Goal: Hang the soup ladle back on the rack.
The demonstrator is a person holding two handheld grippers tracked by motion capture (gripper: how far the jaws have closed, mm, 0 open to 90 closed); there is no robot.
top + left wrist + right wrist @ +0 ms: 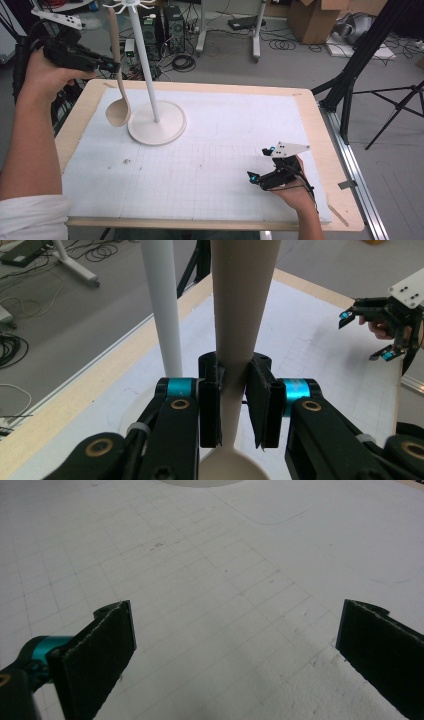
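Note:
A beige long-handled spoon [118, 102] hangs upright beside a white hook stand [150, 75], its bowl low near the stand's round base [159, 127]. My left gripper [111, 64] is shut on the spoon's handle [239, 315], high above the table's far left corner; its pads press both sides of the handle. The stand's pole [162, 305] rises just behind it. My right gripper [257, 165] rests low over the white mat at the near right, with its jaws wide apart and nothing between them; in the left gripper view the right gripper [365, 335] appears far off.
A white gridded mat [210, 150] covers the wooden table [80, 112]. Cables, computer cases and cardboard boxes lie on the floor beyond. A black tripod [360, 60] stands off the right edge.

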